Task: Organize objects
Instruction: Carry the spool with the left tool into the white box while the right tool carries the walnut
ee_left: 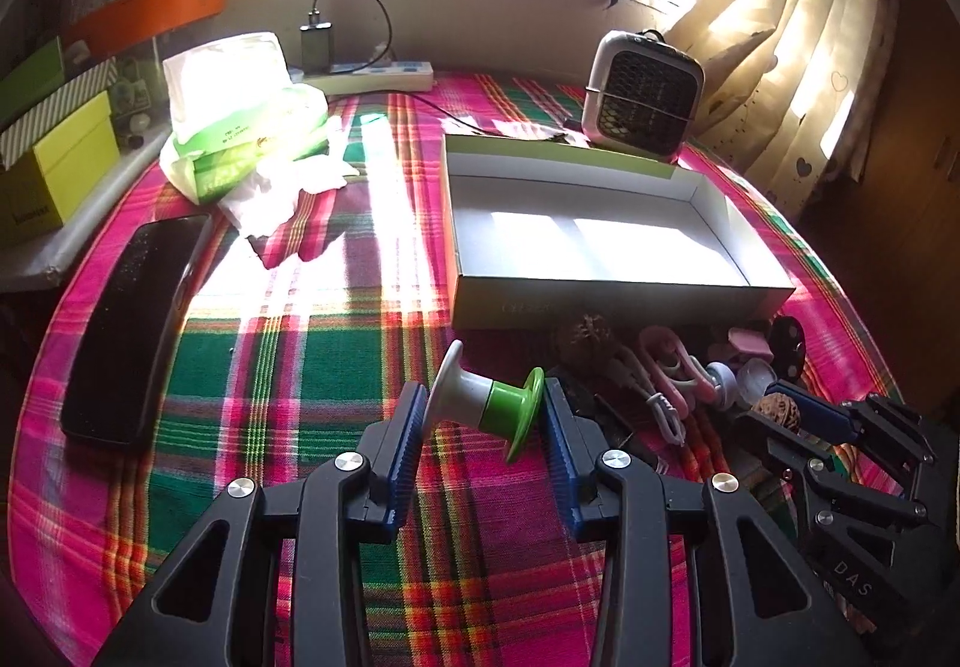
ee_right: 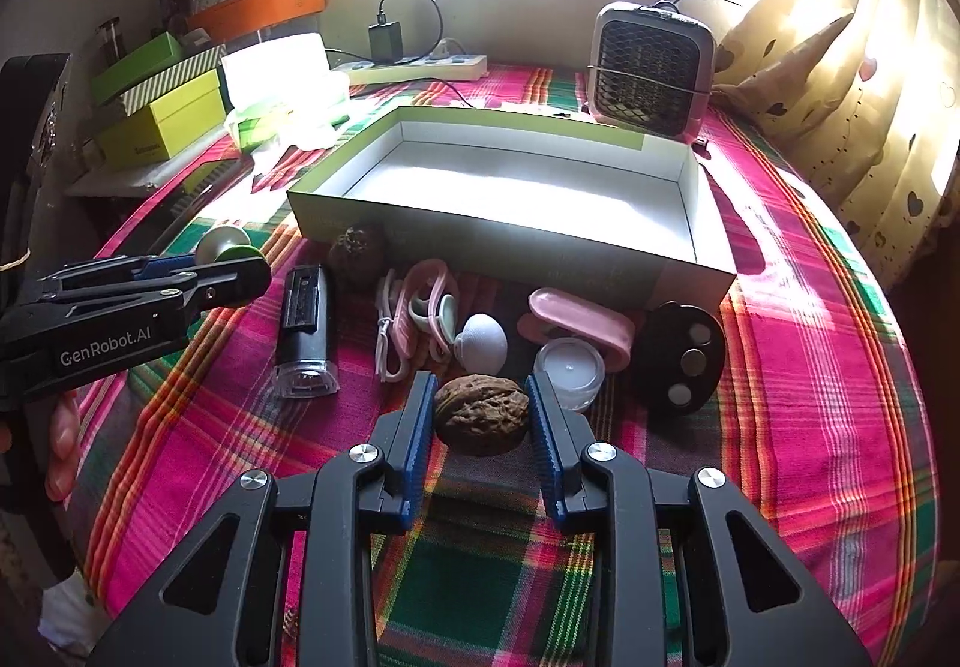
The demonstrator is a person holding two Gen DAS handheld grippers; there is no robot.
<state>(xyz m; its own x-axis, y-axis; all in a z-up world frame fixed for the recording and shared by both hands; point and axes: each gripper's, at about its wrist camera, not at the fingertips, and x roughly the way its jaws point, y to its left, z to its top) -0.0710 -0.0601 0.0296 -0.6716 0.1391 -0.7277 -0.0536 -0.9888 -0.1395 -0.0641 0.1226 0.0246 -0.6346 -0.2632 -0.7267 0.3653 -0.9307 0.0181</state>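
My left gripper (ee_left: 485, 415) is shut on a white and green spool (ee_left: 480, 403) and holds it above the plaid cloth, left of the pile. It also shows in the right wrist view (ee_right: 240, 262). My right gripper (ee_right: 480, 409) is shut on a brown walnut (ee_right: 482, 415) at the pile's near edge; it shows in the left wrist view (ee_left: 798, 415). An open, empty cardboard box (ee_right: 708, 199) lies just behind the pile (ee_left: 762, 301). The pile holds a second walnut (ee_right: 355, 246), a black device (ee_right: 305, 331), pink clips (ee_right: 414, 319), a white ball (ee_right: 483, 343), a small jar (ee_right: 569, 370) and a black disc (ee_right: 681, 358).
A small heater (ee_right: 651, 67) stands behind the box. A black case (ee_left: 132, 325) lies at the left, with a tissue pack (ee_left: 240, 115) behind it. Green boxes (ee_right: 162, 121) are stacked far left. A power strip (ee_right: 420, 67) lies under the window. Curtains (ee_right: 840, 67) hang at the right.
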